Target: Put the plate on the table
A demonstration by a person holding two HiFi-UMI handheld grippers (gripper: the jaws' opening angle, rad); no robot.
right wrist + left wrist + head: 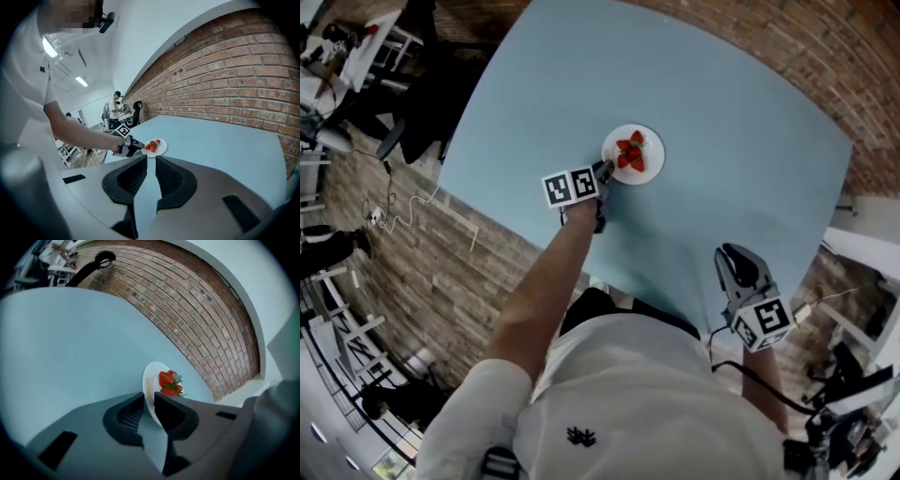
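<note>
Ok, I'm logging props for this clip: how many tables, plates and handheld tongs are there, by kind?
Table: 1
Plate: 1, carrying strawberries too clumped to count
Tongs: 2, left tongs and right tongs
Total: 4

Pale blue counter (750, 169) against a brick wall (825, 47)
Black office chair (431, 103) and white desk (366, 42) at 10 o'clock; strip lights (80, 80) glow on the ceiling.

We see: worktop (750, 141) smooth matt blue, plate (654, 161) glossy white, brick wall (243, 70) rough, left tool (149, 401) and right tool (149, 168) matt grey plastic.
</note>
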